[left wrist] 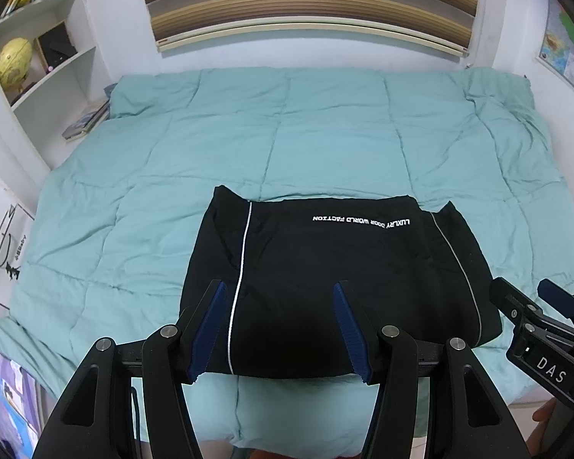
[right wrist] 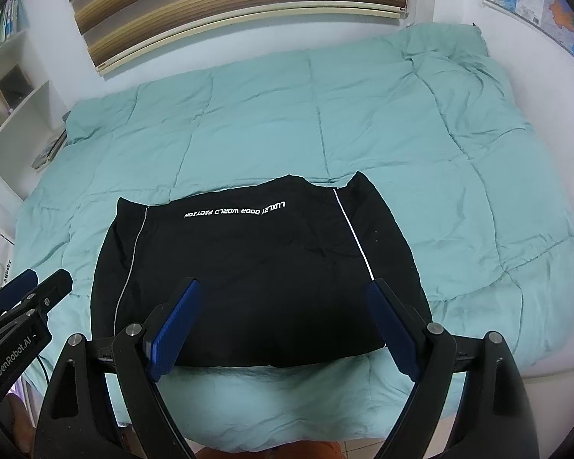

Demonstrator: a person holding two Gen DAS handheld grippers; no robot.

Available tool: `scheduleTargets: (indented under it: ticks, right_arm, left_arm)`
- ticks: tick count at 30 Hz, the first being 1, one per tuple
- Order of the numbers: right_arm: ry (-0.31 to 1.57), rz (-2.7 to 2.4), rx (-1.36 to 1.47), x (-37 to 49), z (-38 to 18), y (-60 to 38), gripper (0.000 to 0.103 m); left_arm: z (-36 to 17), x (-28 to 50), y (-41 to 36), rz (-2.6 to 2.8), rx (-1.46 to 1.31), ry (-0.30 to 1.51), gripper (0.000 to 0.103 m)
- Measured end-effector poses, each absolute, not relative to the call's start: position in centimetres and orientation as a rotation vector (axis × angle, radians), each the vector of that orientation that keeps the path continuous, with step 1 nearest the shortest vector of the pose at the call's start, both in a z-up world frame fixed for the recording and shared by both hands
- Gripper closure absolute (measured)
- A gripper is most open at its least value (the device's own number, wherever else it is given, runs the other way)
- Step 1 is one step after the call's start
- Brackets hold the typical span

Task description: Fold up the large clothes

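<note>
Hovering tongs (left wrist: 279,290) above folded garment (left wrist: 325,267)

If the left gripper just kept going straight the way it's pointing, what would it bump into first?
Most likely the folded black garment lying on the teal quilt. The left gripper hangs open and tilted down over its near part, beside the white piping stripe. Depth is hard to judge in this fisheye view.

Left claw (left wrist: 277,287) black with ribbed blue pads, silver pivot screws, right claw (right wrist: 283,287) alike, "DAS" label
</note>
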State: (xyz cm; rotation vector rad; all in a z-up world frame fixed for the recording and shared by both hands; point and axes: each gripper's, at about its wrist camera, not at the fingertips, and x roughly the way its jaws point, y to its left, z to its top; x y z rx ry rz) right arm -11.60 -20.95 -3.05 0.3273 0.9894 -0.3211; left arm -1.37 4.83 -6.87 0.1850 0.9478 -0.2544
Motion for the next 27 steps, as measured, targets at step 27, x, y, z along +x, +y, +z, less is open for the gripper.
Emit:
scheduleTargets:
  ticks: [27]
  right_arm:
    - [1.014,-0.299,0.356,-10.66,-4.02,-20.59,0.013]
  left_arm:
    - [-7.29,-0.81,5.00,-0.252,0.194,0.952,0.044]
